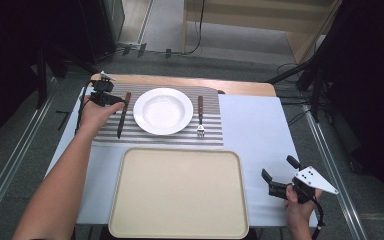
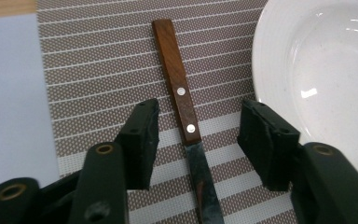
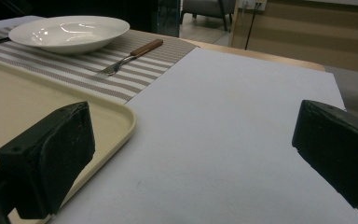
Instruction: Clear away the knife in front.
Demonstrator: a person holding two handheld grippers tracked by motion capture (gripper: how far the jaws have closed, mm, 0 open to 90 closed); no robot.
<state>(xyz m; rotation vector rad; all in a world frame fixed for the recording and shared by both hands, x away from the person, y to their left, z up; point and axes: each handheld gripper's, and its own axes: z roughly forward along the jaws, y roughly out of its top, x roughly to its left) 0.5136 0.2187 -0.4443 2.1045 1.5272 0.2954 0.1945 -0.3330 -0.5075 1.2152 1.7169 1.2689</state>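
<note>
Knife [image 2: 182,105] lies untouched between the wide-open left hand-held gripper [image 2: 198,135] jaws.

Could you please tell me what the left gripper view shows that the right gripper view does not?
The left gripper view alone shows the knife's wooden handle with two rivets, lying between the open left gripper. The right gripper view alone shows the fork, the beige tray and the open right gripper. Both share the white plate and striped placemat.
</note>
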